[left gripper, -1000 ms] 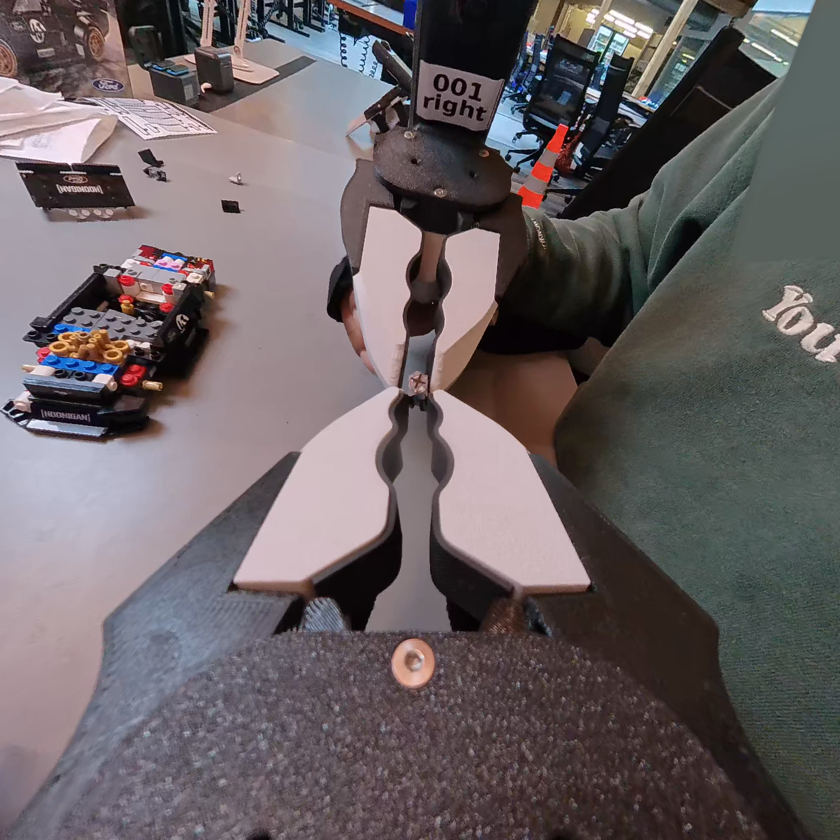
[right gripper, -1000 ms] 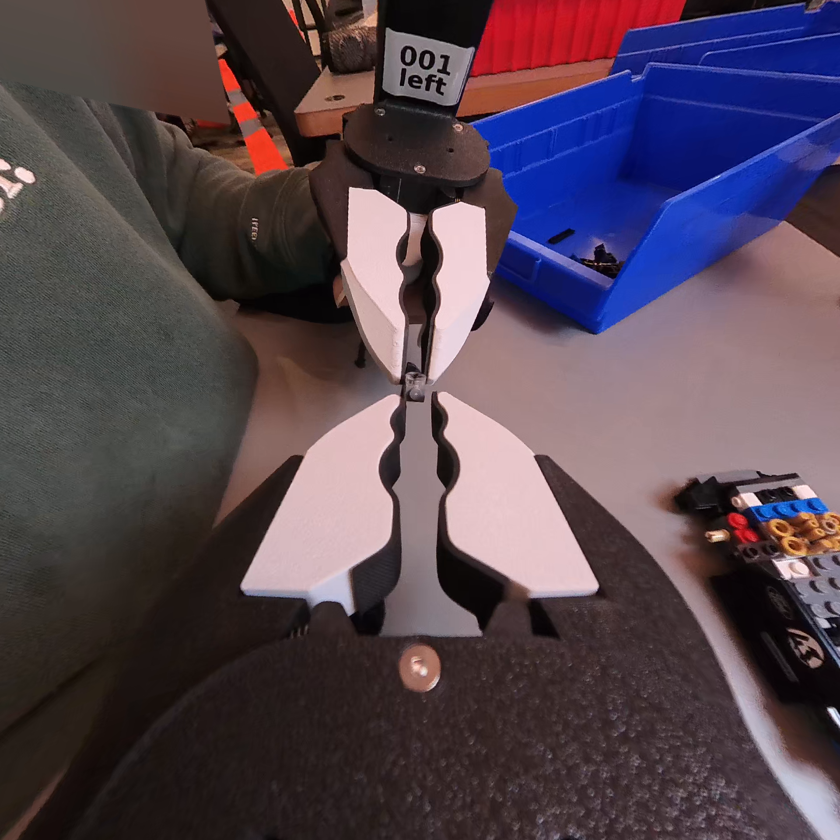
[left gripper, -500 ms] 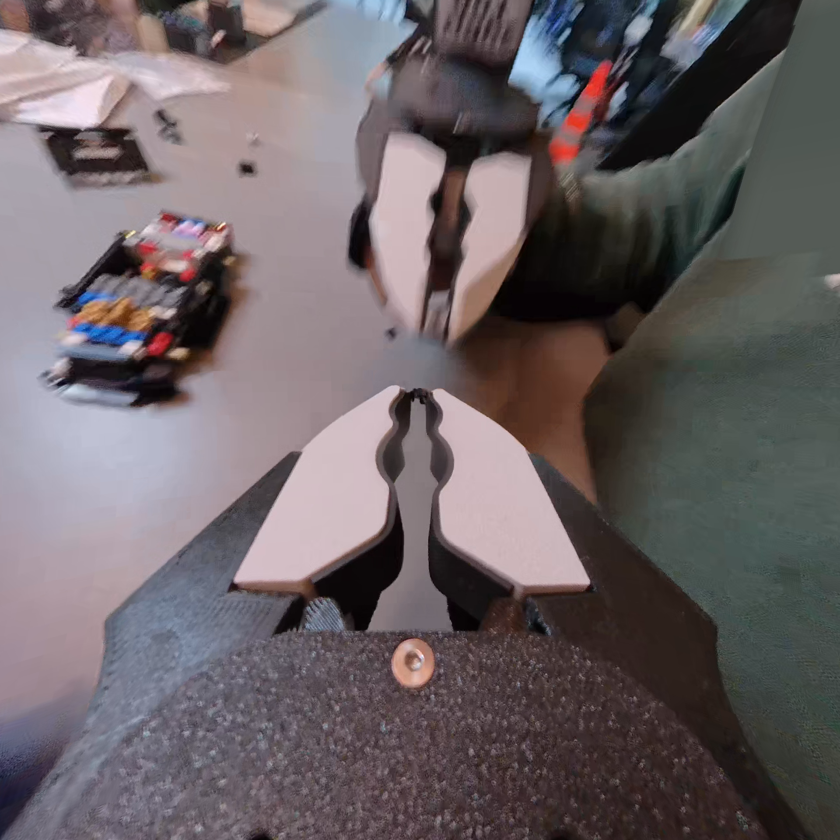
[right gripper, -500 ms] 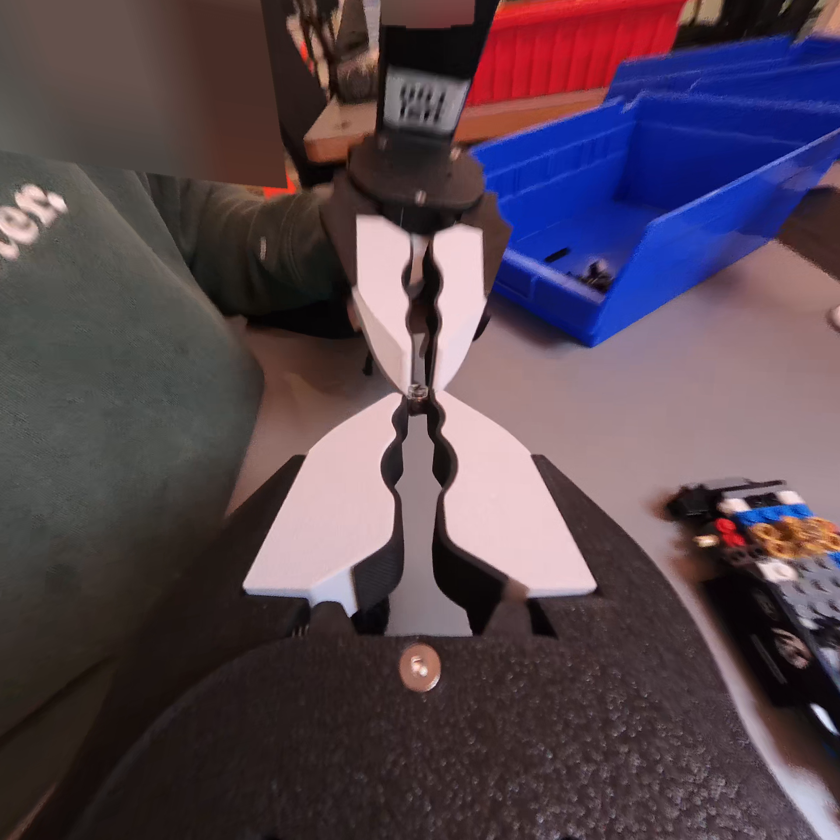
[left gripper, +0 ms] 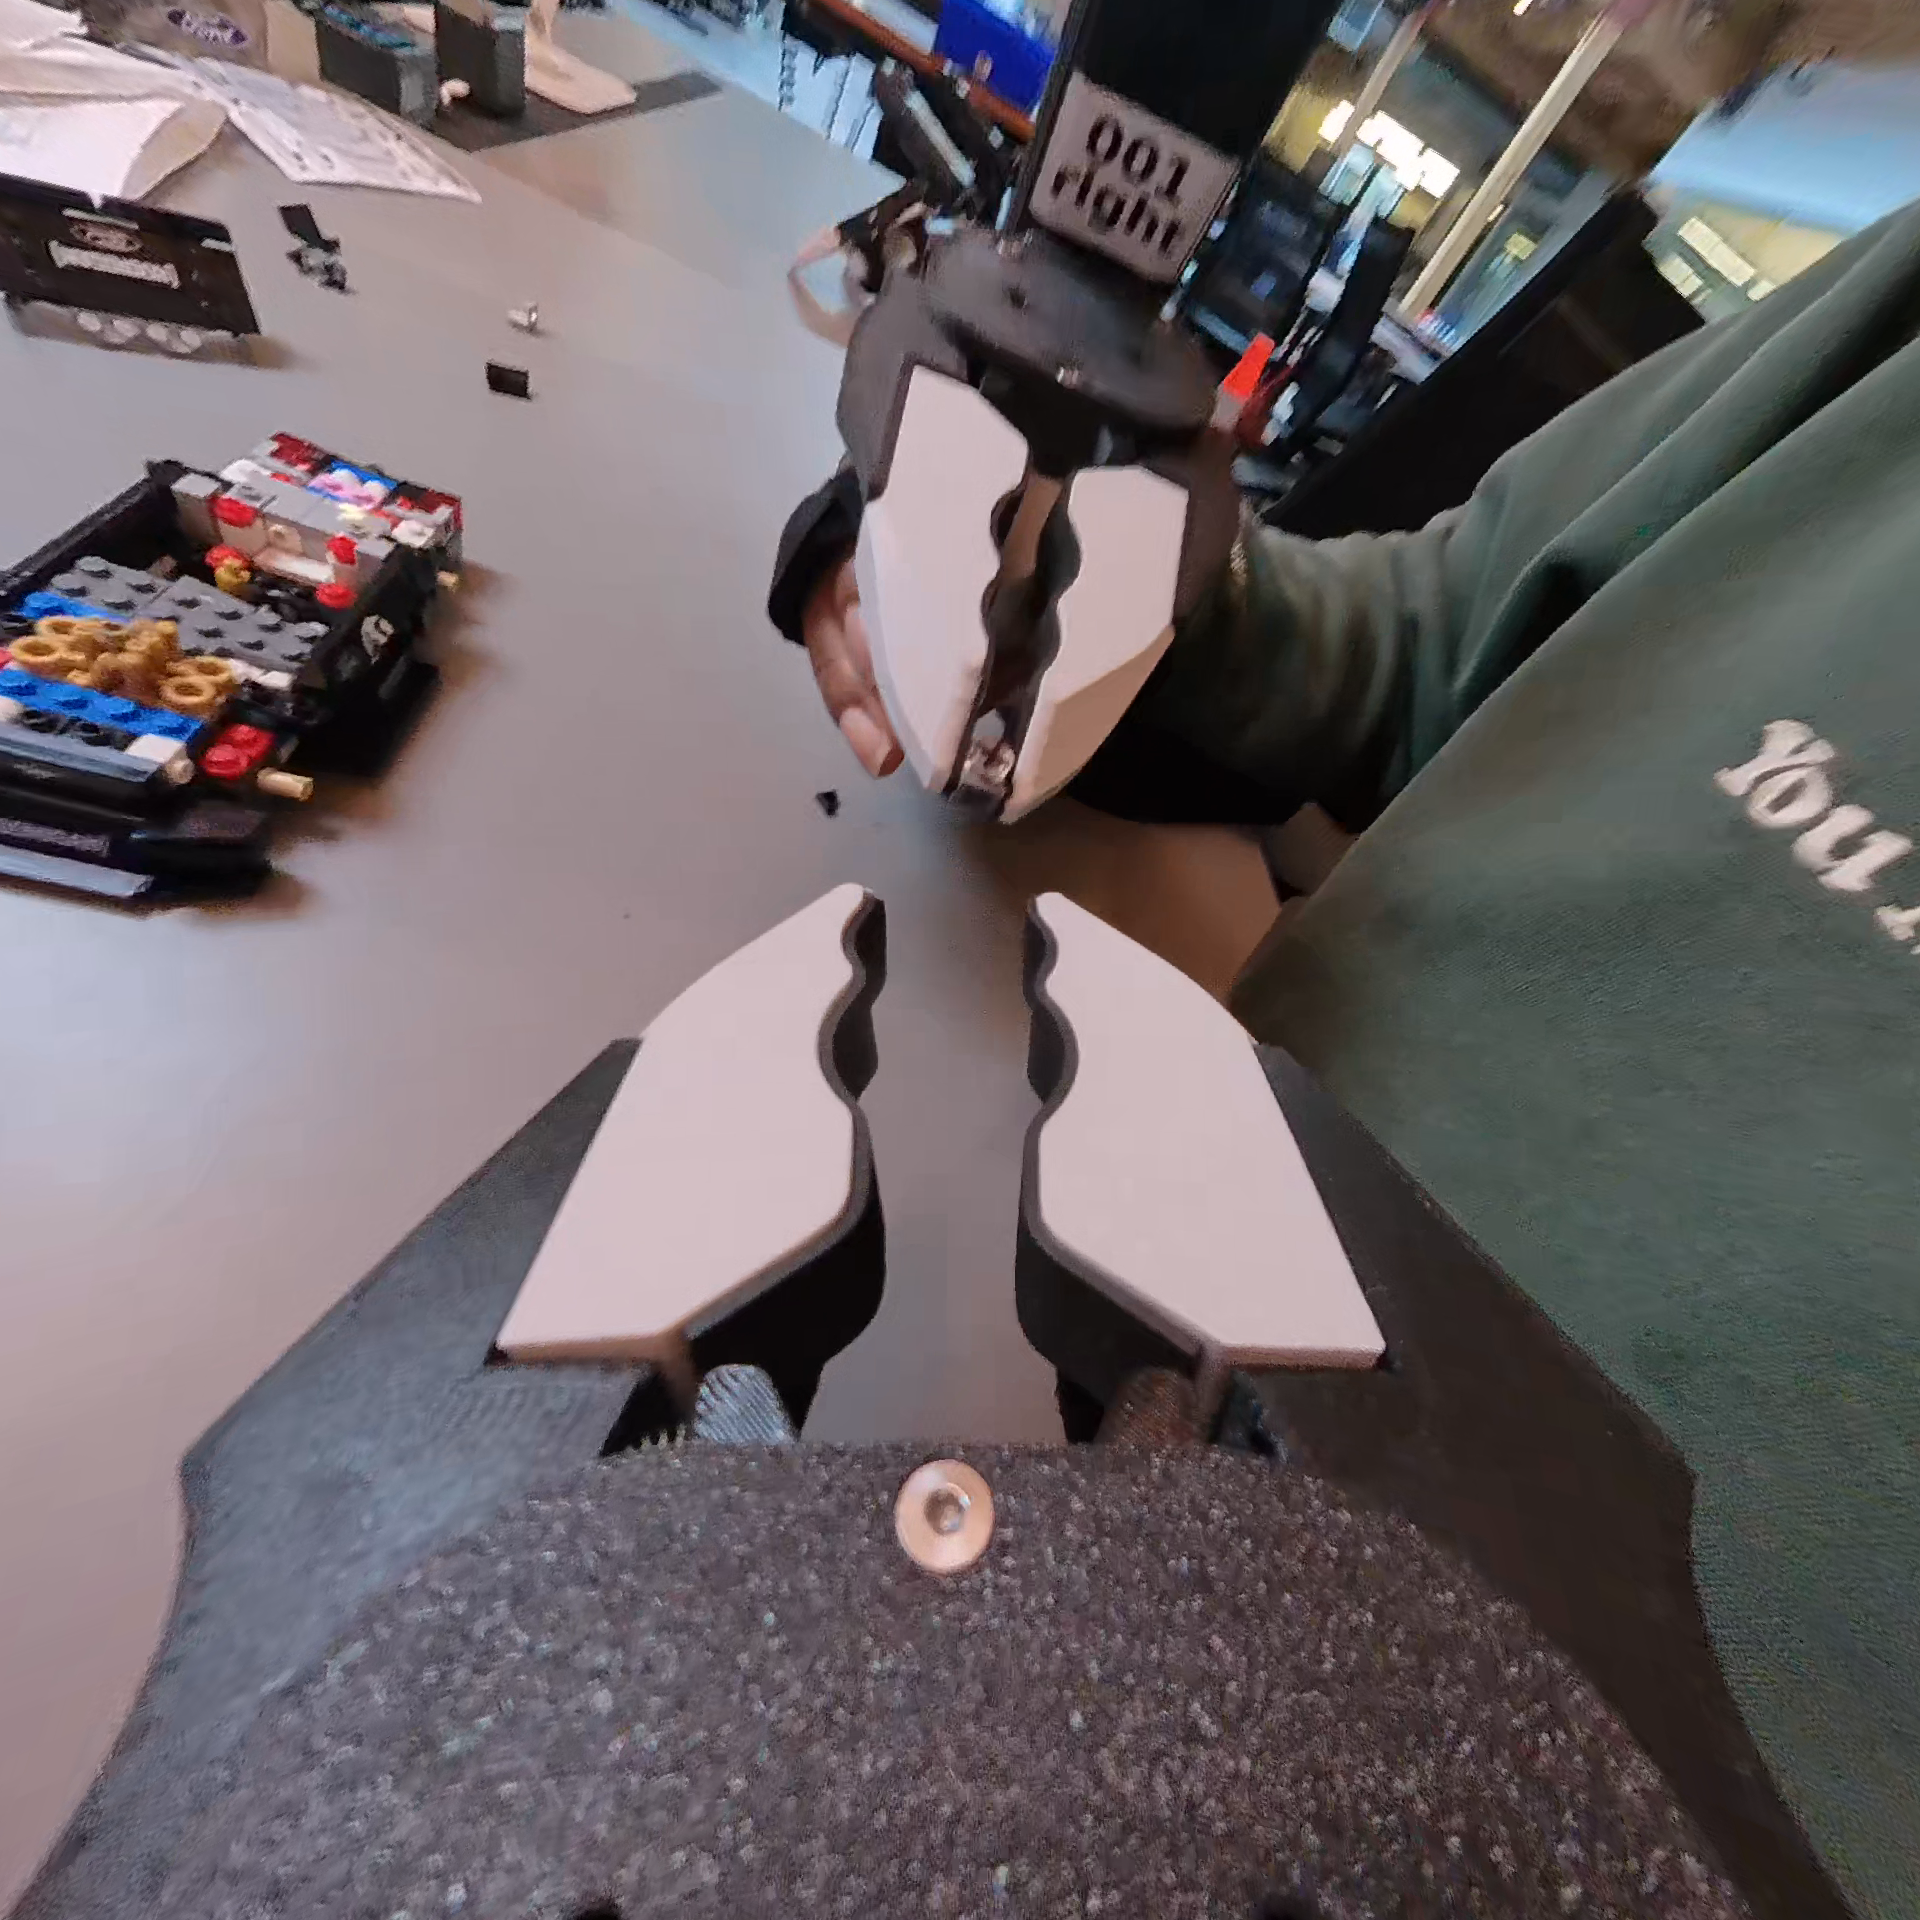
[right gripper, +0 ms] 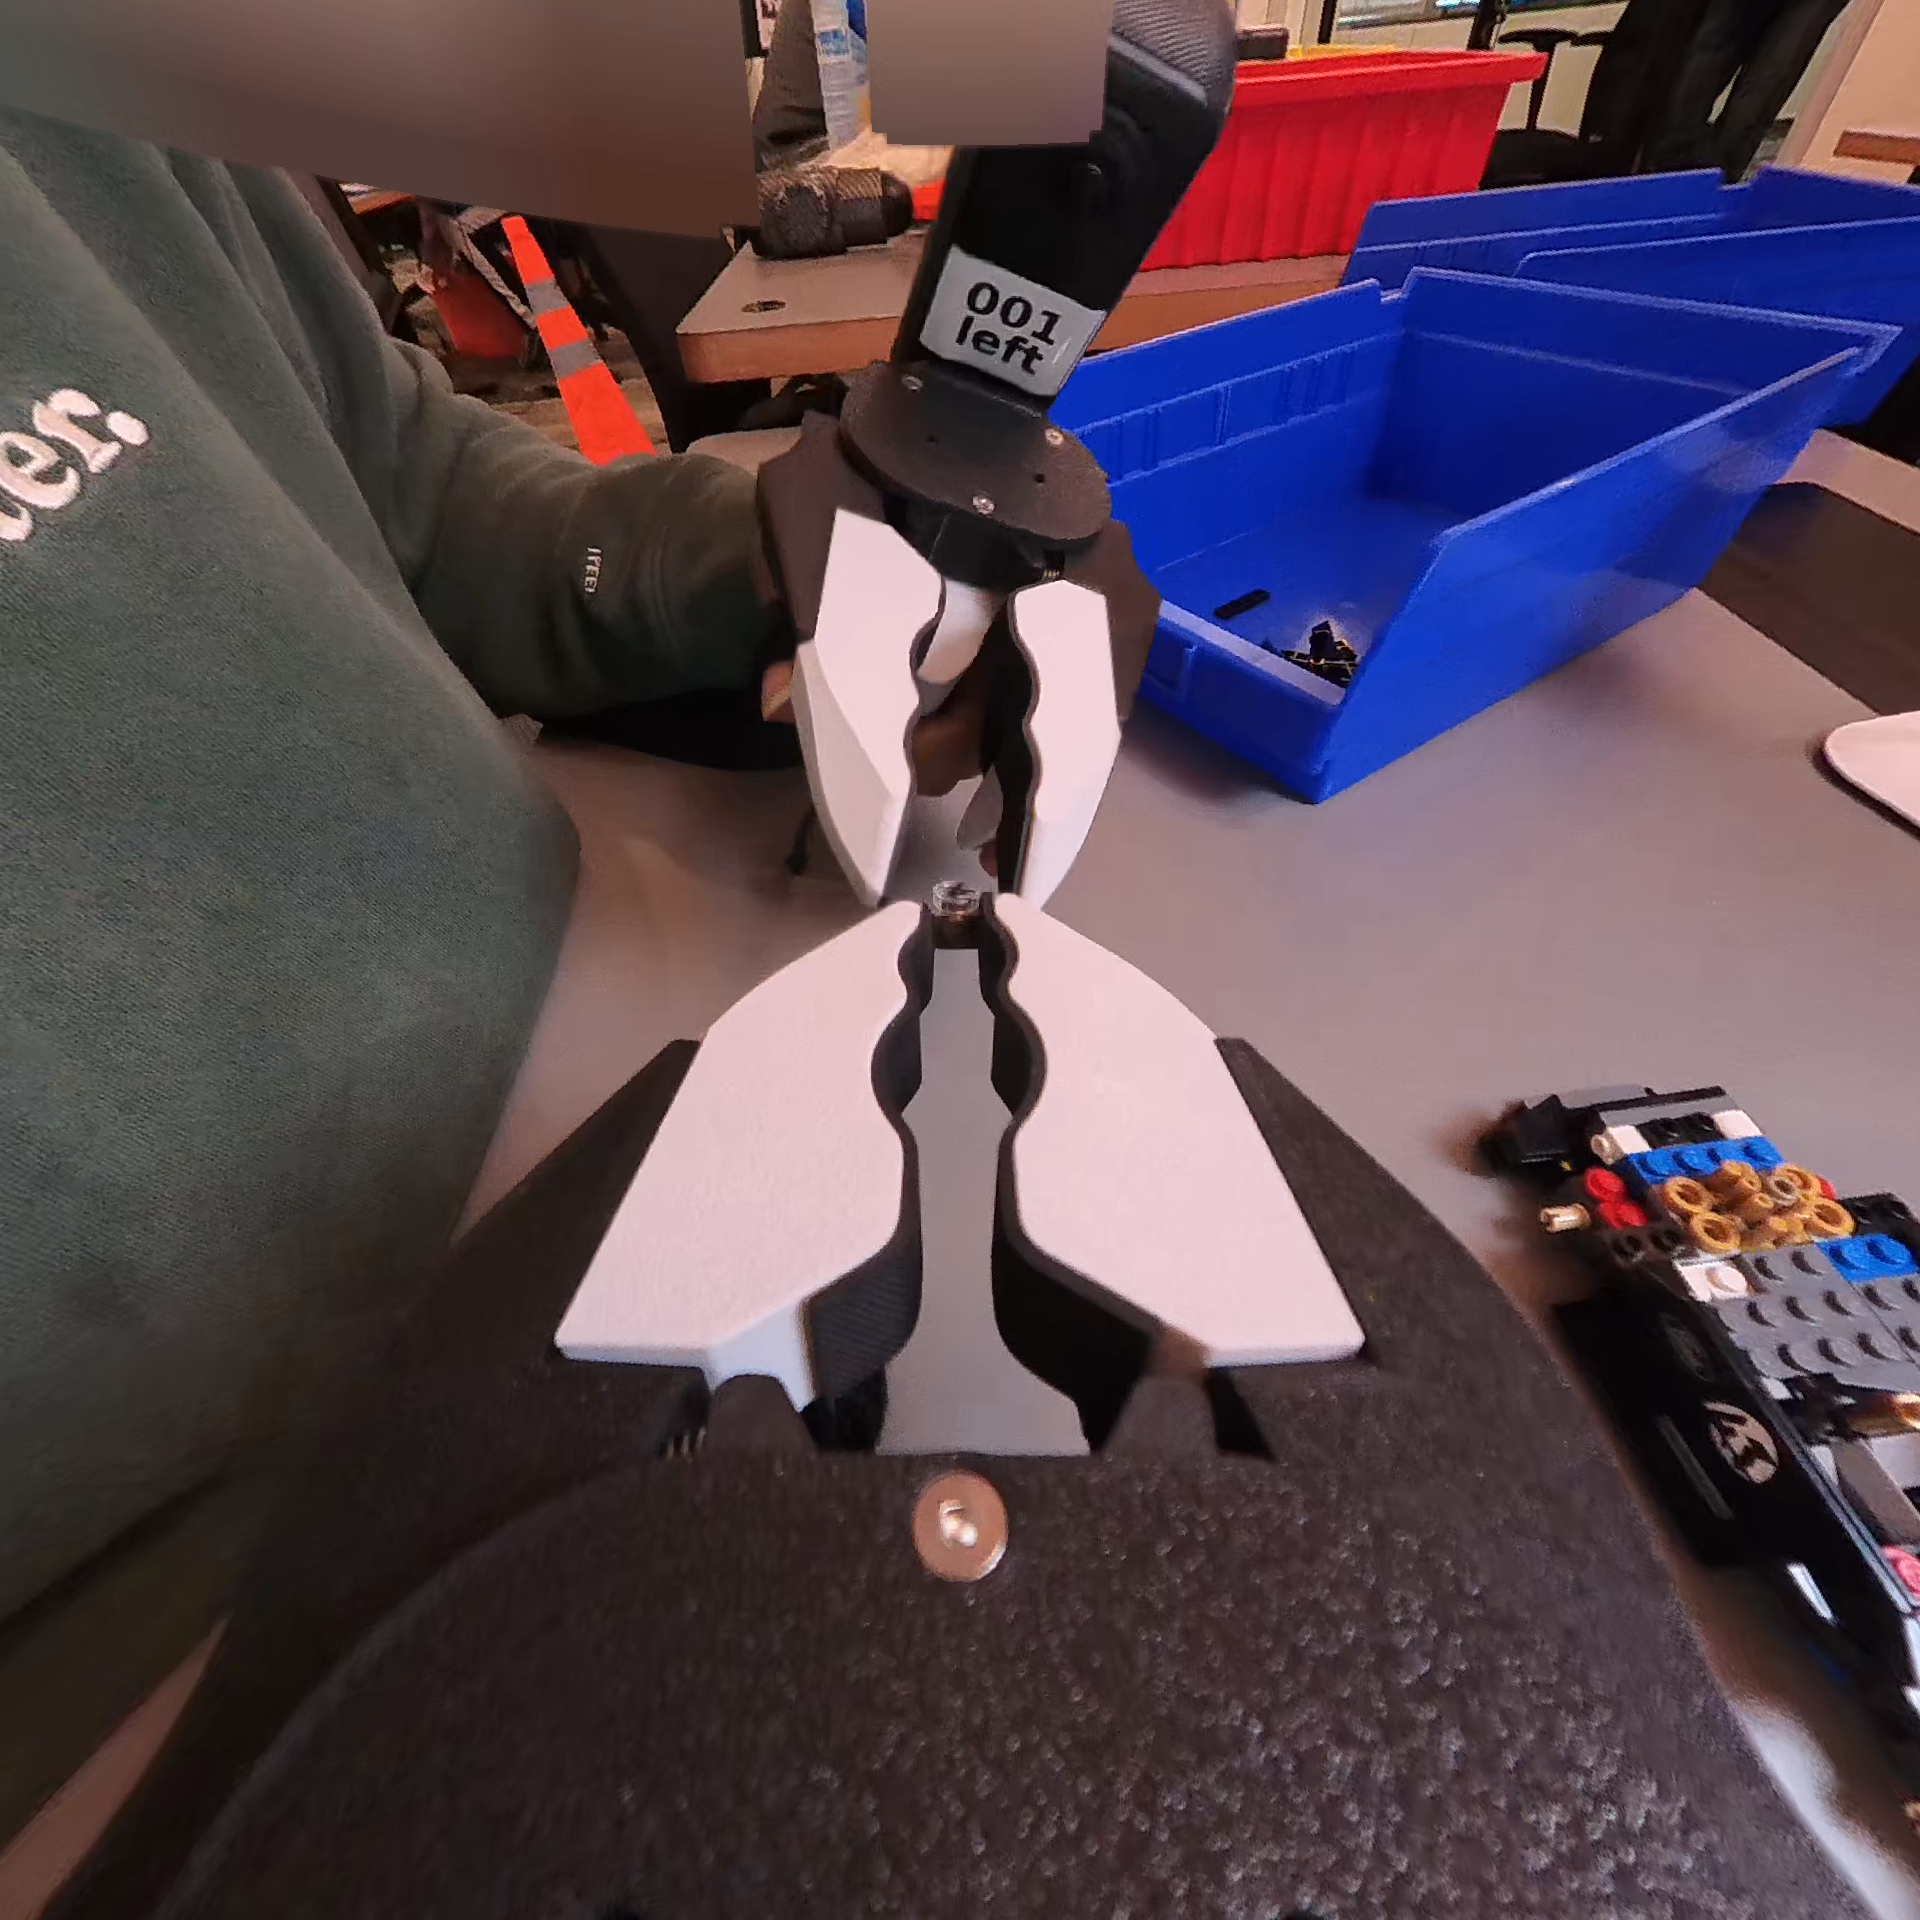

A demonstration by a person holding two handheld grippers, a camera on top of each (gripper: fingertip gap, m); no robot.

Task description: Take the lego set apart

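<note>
Right gripper [right gripper: 958, 914] w/ white fingers is pinched tight on a tiny clear round lego piece [right gripper: 951, 896]. Left gripper [left gripper: 951, 904] has its fingers spread apart, nothing in it. They sit tip to tip over the grey table [left gripper: 520, 987]. Half-built black lego car w/ blue, red & gold bits [left gripper: 197, 665] sits far left in the left wrist view. Tiny piece looks light, hard & slippery, so prob. easy to drop. Grab the car by its stiff black sides.
</note>
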